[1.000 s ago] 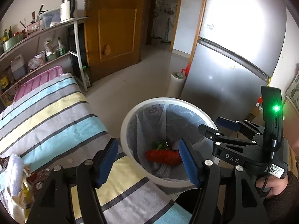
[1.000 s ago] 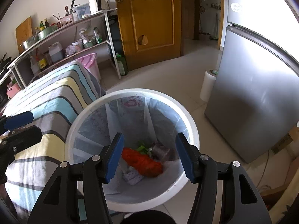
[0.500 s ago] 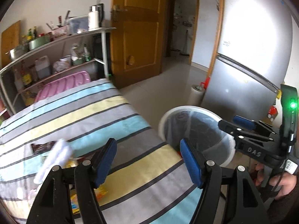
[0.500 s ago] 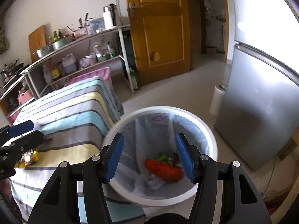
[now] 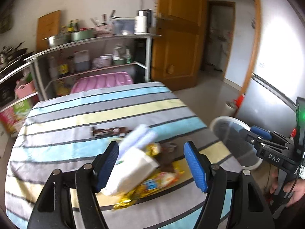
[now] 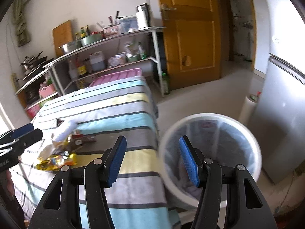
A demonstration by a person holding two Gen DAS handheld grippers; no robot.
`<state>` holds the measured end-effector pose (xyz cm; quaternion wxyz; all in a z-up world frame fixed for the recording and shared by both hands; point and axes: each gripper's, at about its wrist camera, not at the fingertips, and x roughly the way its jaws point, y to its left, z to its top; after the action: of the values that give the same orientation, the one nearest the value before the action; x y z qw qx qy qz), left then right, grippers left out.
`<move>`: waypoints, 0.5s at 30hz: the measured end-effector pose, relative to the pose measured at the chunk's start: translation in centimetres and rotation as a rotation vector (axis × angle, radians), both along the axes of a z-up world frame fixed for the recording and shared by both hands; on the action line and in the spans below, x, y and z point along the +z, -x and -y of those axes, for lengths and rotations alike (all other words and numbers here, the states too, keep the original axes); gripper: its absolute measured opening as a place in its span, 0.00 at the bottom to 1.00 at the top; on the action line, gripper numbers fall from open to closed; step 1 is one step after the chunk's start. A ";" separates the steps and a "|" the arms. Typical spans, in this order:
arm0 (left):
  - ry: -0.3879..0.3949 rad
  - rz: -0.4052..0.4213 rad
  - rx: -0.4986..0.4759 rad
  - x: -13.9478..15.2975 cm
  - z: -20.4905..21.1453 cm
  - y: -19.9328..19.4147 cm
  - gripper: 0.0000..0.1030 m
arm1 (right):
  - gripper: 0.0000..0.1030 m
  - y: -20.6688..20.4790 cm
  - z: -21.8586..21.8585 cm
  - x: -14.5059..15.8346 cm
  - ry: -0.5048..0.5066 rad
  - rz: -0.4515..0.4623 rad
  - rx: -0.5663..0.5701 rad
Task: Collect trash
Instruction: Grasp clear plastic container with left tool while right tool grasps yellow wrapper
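A pile of trash lies on the striped table: a white paper bag (image 5: 133, 169), a yellow snack wrapper (image 5: 152, 187), a white tissue wad (image 5: 139, 135) and a brown candy wrapper (image 5: 108, 131). My left gripper (image 5: 150, 168) is open and empty, just above the pile. The pile also shows in the right wrist view (image 6: 61, 152). My right gripper (image 6: 151, 160) is open and empty, over the table's right edge beside the white trash bin (image 6: 209, 152). The bin also shows in the left wrist view (image 5: 230, 133).
A metal shelf rack (image 6: 114, 57) with bottles and pots stands behind the table. A pink plastic lid (image 5: 103, 82) sits at the table's far end. A silver fridge (image 6: 286, 114) and a paper roll (image 6: 247, 106) stand to the right, near the wooden door (image 6: 190, 38).
Both grippers have swung left, away from the bin and over the table. The trash pile has come between my left gripper's fingers. The bin has slid to the right in both views.
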<state>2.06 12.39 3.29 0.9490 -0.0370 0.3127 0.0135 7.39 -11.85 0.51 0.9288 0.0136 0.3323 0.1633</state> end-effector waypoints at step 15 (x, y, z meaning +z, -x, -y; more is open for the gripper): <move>0.065 -0.065 0.154 -3.5 -8.1 3.6 0.74 | 0.57 0.7 -7.9 -2.2 -0.032 -0.086 0.228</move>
<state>-1.55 20.47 -0.18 0.9328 -0.0912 0.3401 0.0773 6.72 -3.96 -1.69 0.8889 -0.0025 0.3684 0.2722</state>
